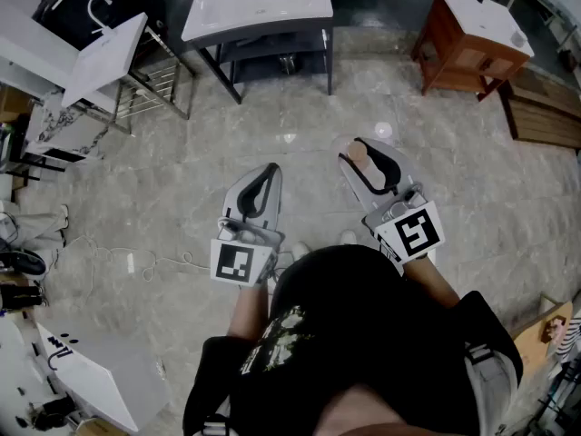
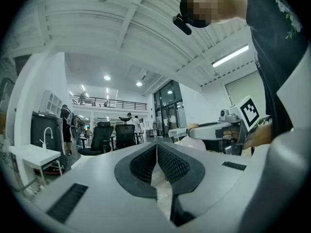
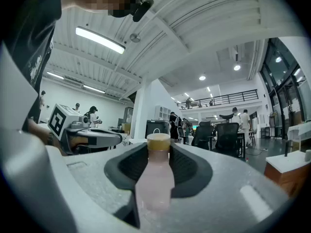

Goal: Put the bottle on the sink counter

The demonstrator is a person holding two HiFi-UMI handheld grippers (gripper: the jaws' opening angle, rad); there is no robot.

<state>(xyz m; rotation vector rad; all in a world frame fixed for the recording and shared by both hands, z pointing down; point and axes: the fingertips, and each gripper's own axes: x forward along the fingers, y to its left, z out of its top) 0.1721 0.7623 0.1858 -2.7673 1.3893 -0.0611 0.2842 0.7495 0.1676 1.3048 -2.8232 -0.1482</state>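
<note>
A pale pink bottle (image 3: 154, 178) with a tan cap sits between the black pads of my right gripper (image 3: 158, 152), which is shut on it, cap pointing away from the camera. In the head view the bottle's cap (image 1: 358, 153) shows at the tip of the right gripper (image 1: 362, 147), held level above the floor. My left gripper (image 1: 270, 169) is level beside it, to its left. Its jaws (image 2: 156, 152) are pressed together with nothing between them. The grey sink counter (image 1: 259, 12) with a white basin top stands ahead across the marble floor.
A wooden vanity (image 1: 477, 34) with a white top stands at the far right. White sink units (image 1: 104, 57) and a black panel line the left side. A cable (image 1: 136, 257) lies on the floor at left. Office chairs and people (image 3: 233, 125) are far off.
</note>
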